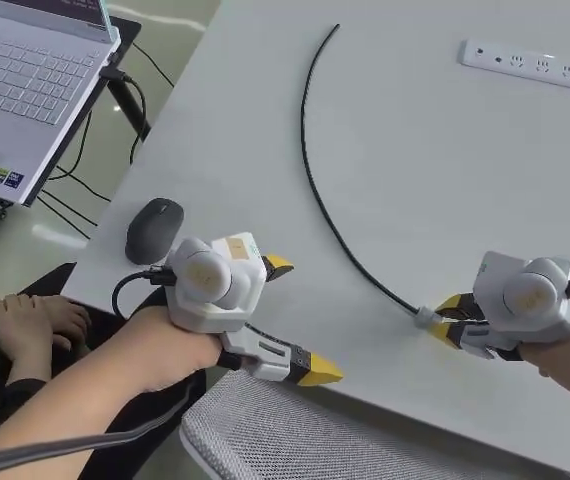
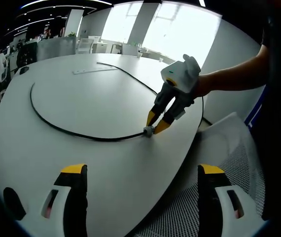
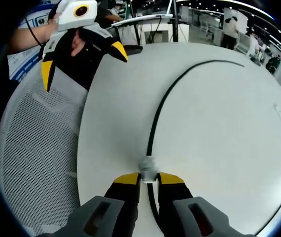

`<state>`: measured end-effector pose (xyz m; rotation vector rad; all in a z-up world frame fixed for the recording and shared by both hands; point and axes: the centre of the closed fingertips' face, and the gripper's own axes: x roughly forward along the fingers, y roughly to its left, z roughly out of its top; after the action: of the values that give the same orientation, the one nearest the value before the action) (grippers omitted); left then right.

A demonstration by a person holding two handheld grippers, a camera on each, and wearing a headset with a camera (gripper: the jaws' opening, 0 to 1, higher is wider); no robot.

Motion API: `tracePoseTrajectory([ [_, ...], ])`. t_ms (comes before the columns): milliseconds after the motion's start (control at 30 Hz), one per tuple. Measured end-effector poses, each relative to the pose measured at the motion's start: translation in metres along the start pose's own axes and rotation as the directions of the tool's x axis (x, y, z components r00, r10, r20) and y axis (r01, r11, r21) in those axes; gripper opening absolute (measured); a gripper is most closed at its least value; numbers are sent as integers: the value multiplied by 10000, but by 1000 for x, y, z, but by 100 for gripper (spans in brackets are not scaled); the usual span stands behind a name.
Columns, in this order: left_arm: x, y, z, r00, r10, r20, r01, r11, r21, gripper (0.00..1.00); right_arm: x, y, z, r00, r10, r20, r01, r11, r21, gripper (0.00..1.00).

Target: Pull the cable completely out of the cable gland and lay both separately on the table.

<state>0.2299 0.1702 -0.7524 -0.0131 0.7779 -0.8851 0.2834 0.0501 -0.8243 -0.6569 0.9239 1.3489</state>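
Right tool [image 3: 149, 178] clamps the cable gland [image 3: 147, 167]; left tool [image 1: 302, 320] gapes apart near mouse [image 1: 154, 229] and chair [image 1: 265, 440].

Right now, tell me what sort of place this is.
Most likely an office or meeting room: a large white table with a mouse and a power strip on it, a laptop beside it, and a mesh office chair at its edge.
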Motion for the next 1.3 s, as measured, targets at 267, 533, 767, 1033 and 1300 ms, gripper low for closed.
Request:
tracePoseTrajectory([
  [267,3,-6,8,9999,-63,106,61,9999,157,93,-11,3,5,9995,109,289,-128,9976,684,8],
  [533,8,-13,20,9998,-68,177,61,9993,381,92,-31,11,12,9979,196,619,-246,9964,812,8],
  [767,17,-27,33,9995,-151,284,134,9981,605,92,-49,20,14,9965,223,801,-280,9971,709,8],
  [1033,27,-45,51,9983,-270,507,229,9965,799,92,-70,35,9,9949,562,841,-622,9956,699,8],
  [1300,32,-57,62,9979,-268,596,205,9944,1038,92,-89,43,9,9932,582,1004,-656,9953,711,8],
])
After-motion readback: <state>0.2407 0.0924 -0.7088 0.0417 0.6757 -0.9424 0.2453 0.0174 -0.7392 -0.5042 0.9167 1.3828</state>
